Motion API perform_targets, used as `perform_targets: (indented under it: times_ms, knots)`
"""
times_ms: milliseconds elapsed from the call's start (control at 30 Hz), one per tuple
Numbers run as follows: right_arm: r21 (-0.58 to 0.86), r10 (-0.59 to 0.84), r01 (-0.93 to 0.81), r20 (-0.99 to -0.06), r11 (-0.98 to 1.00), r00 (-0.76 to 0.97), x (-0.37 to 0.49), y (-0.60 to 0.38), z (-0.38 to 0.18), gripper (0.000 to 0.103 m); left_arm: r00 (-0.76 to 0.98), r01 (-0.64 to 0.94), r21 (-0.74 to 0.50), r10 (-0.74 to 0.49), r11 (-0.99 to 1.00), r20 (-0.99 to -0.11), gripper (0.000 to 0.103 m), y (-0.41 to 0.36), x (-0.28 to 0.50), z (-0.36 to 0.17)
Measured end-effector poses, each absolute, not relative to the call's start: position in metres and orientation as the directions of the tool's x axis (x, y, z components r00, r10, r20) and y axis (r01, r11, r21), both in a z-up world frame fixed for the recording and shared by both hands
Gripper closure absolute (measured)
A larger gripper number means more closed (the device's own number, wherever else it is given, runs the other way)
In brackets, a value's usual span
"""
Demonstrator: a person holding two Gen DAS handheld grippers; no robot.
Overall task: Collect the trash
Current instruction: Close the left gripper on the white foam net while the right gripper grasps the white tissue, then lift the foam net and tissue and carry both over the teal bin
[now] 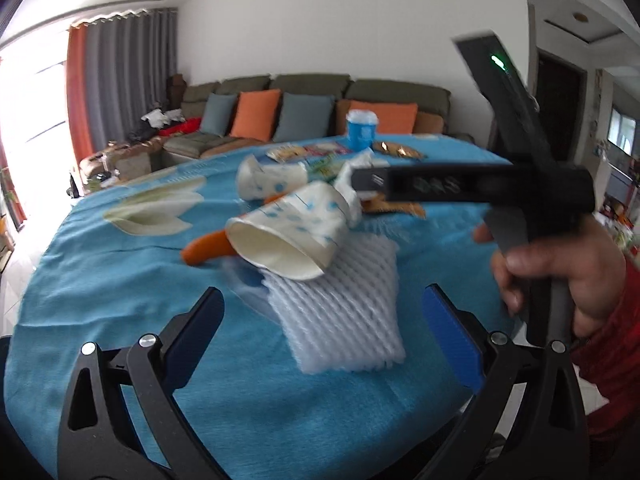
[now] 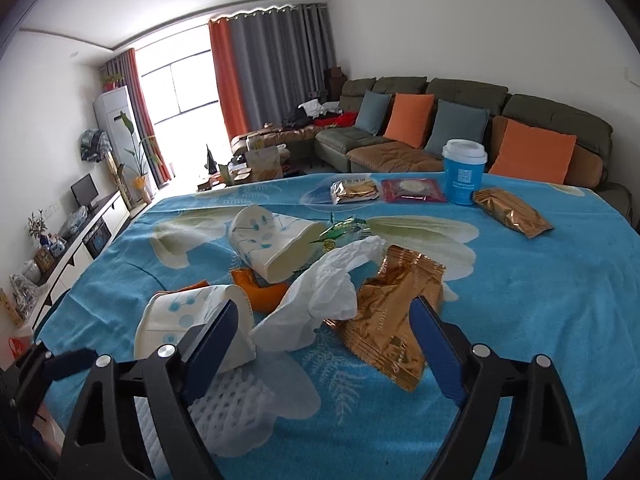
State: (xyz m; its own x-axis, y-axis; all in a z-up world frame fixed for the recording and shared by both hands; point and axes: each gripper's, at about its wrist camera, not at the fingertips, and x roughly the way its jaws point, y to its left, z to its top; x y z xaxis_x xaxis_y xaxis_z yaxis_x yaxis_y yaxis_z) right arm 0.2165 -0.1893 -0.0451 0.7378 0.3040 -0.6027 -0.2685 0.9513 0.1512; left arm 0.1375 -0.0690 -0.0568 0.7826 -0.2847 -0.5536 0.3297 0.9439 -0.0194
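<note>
Both tools are spread wide and empty so that the left tool (image 1: 322, 320) can straddle the foam net (image 1: 340, 312) and the right tool (image 2: 320, 336) the tissue (image 2: 320, 296), both lying on the surface (image 2: 520, 300) among the cups.

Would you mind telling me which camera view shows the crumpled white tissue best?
The right wrist view: the crumpled white tissue lies sharp and almost whole, between the near paper cup and the gold wrapper. In the left wrist view only a blurred scrap of it shows behind the right gripper.
</note>
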Motion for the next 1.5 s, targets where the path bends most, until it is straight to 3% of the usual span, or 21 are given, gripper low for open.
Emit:
perform_targets:
  times_ms: [167, 300, 367, 500, 600, 667, 767, 833, 1167, 1500]
  knots:
    - [0.157, 0.32, -0.288, -0.63, 0.945, 0.707, 0.232, -0.182, -0.048, 0.032, 0.752, 0.362, -0.015, -0.302, 0.932, -0.586, 0.006, -0.076, 0.143, -0.066]
    - [0.189, 0.345, -0.296, -0.647, 0.936, 0.68, 0.24, -0.182, -0.052, 0.047, 0.724, 0.387, -0.025, -0.32, 0.922, -0.611, 0.027, -0.079, 0.147, -0.073]
    - [0.202, 0.354, -0.297, -0.652, 0.933, 0.67, 0.243, -0.183, -0.054, 0.056, 0.71, 0.387, -0.037, -0.323, 0.921, -0.625, 0.031, -0.078, 0.15, -0.076]
    - [0.213, 0.363, -0.299, -0.655, 0.93, 0.663, 0.243, -0.183, -0.055, 0.083, 0.704, 0.374, -0.049, -0.318, 0.926, -0.635, 0.042, -0.074, 0.153, -0.079]
    - [0.214, 0.366, -0.302, -0.656, 0.929, 0.66, 0.242, -0.182, -0.055, 0.092, 0.694, 0.376, -0.054, -0.32, 0.925, -0.645, 0.049, -0.074, 0.155, -0.082]
    - [0.216, 0.368, -0.302, -0.647, 0.928, 0.668, 0.239, -0.184, -0.052, 0.093, 0.692, 0.381, -0.054, -0.324, 0.923, -0.645, 0.057, -0.074, 0.154, -0.083]
    - [0.22, 0.369, -0.298, -0.633, 0.929, 0.68, 0.236, -0.187, -0.048, 0.094, 0.694, 0.389, -0.052, -0.33, 0.92, -0.64, 0.079, -0.073, 0.153, -0.081]
    - [0.219, 0.369, -0.299, -0.627, 0.929, 0.686, 0.234, -0.188, -0.045, 0.094, 0.701, 0.392, -0.056, -0.337, 0.918, -0.629, 0.082, -0.071, 0.152, -0.079]
    - [0.19, 0.327, -0.266, -0.587, 0.945, 0.741, 0.215, -0.2, -0.024, 0.095, 0.741, 0.487, -0.067, -0.453, 0.871, -0.497, 0.084, -0.071, 0.123, -0.047]
    - [0.163, 0.299, -0.25, -0.516, 0.954, 0.803, 0.19, -0.209, 0.008, 0.095, 0.797, 0.486, -0.043, -0.463, 0.873, -0.387, 0.084, -0.057, 0.098, -0.026]
